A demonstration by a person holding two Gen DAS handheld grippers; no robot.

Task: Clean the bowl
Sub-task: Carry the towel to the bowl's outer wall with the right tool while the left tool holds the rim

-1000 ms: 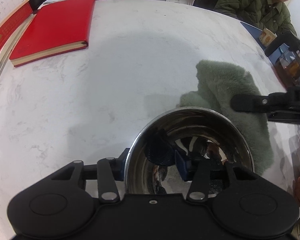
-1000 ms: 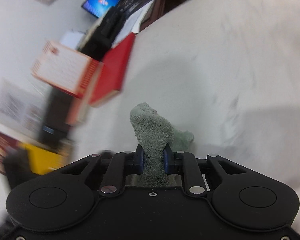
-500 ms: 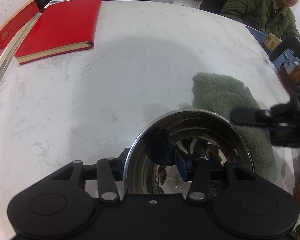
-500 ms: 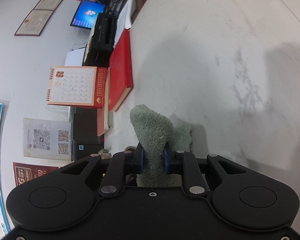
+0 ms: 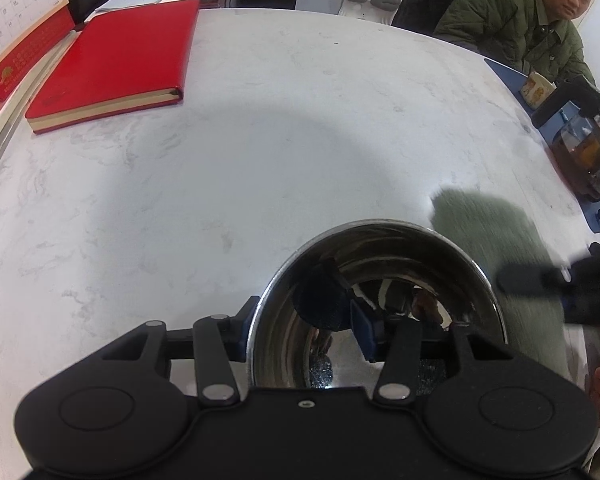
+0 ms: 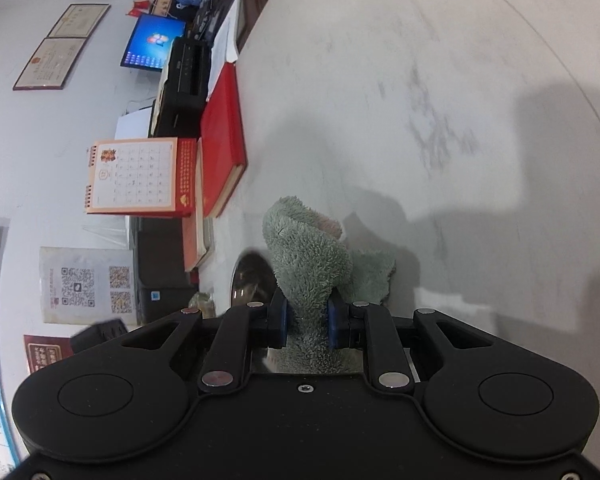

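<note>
**Steel bowl pinned at its rim, cloth ready**

On the marble table (image 5: pixel 260 128), the stainless steel bowl (image 5: pixel 380 280) looks light, rigid and slick, so it is best gripped at the rim. The left gripper (image 5: pixel 304 328) straddles its wall, part-open. The right gripper (image 6: pixel 306 318) pinches a soft green cloth (image 6: pixel 304 256).

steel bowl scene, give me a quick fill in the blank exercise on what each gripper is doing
1. The left gripper clamps the rim of the ____ bowl.
2. The right gripper is shut on a green ____.
3. The red notebook lies on the ____ table.

Missing words: steel; cloth; marble
</note>
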